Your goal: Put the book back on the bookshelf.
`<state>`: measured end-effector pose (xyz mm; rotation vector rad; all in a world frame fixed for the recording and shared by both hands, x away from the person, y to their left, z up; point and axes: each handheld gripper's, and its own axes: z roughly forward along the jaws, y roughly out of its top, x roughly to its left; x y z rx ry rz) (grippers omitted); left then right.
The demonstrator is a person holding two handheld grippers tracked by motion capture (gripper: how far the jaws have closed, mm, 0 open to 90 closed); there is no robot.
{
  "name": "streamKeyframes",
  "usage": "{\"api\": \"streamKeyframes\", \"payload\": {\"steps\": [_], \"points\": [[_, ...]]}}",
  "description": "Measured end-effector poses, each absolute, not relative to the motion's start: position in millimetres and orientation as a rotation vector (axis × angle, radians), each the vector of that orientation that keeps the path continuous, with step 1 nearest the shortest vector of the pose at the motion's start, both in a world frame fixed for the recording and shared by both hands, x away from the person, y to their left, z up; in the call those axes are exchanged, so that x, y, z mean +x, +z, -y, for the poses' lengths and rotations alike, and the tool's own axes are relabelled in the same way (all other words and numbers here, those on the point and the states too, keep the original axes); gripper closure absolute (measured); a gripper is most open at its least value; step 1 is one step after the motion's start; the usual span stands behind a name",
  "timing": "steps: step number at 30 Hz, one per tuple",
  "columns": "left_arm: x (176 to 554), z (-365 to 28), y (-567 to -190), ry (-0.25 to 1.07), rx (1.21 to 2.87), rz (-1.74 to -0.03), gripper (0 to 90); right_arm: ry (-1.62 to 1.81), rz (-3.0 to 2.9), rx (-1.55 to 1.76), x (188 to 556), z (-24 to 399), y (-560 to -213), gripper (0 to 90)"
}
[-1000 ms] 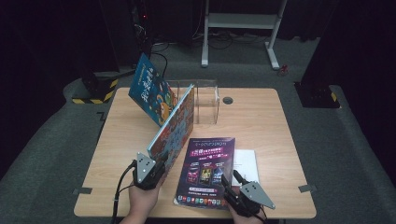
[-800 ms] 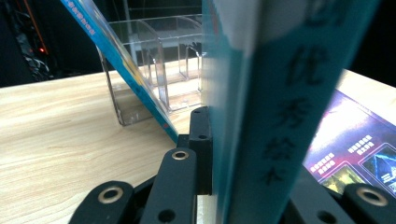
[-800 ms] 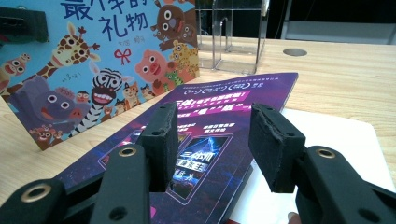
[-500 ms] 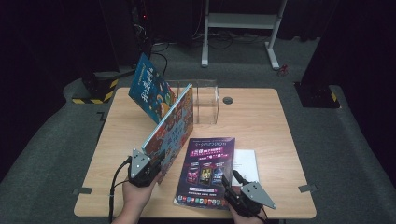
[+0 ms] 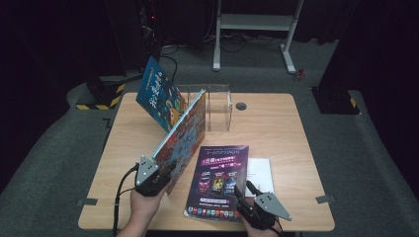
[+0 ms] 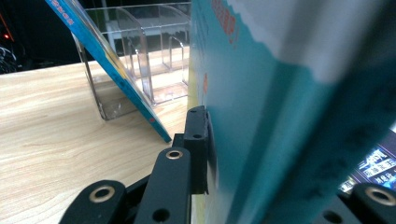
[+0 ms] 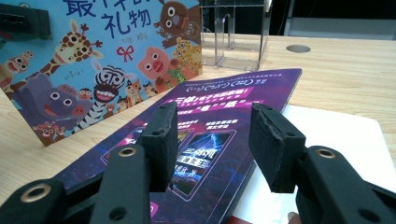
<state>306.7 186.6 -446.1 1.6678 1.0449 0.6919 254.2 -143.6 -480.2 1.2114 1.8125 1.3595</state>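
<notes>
Wooden table [image 5: 276, 128], dark room behind. Left gripper [image 5: 160, 175] clamped on animal picture book [image 5: 185, 133], jaws just eased slightly, book still pinched, standing tilted toward clear acrylic file holder [image 5: 217, 106]. Blue book [image 5: 158, 94] leaning in holder. Right gripper [image 7: 212, 144] half open, empty, over purple magazine [image 5: 220, 177] lying flat on white paper [image 5: 259, 170].

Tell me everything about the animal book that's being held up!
The animal picture book has a thin, glossy blue cover with cartoon animals, among them a giraffe, zebra, pig and elephant. It stands tilted on its edge on the wooden table, its far end near the clear plastic organizer. The left hand-held gripper clamps its near edge.
</notes>
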Motion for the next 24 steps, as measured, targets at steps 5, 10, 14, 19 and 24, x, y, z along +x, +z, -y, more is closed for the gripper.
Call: {"api": "streamKeyframes", "payload": {"steps": [5,10,14,19,24], "points": [[306.4,-190.5,-450.2,0.718,1.619,-1.059,80.6,1.359,-1.815,1.213,254.5,143.5,-480.9,52.6],[302.6,-189.2,-455.1,0.73,1.571,-1.041,80.9,1.358,-1.82,1.218,254.9,143.7,-481.9,52.6],[300.1,-189.2,-457.0,0.73,1.529,-1.046,80.8,1.358,-1.818,1.224,255.2,144.1,-482.4,52.6],[300.3,-190.9,-457.4,0.735,1.51,-1.048,80.9,1.358,-1.822,1.225,255.0,143.6,-482.6,52.8],[298.6,-189.0,-458.5,0.749,1.523,-1.034,80.9,1.359,-1.821,1.225,255.1,143.8,-482.6,52.9]]}}
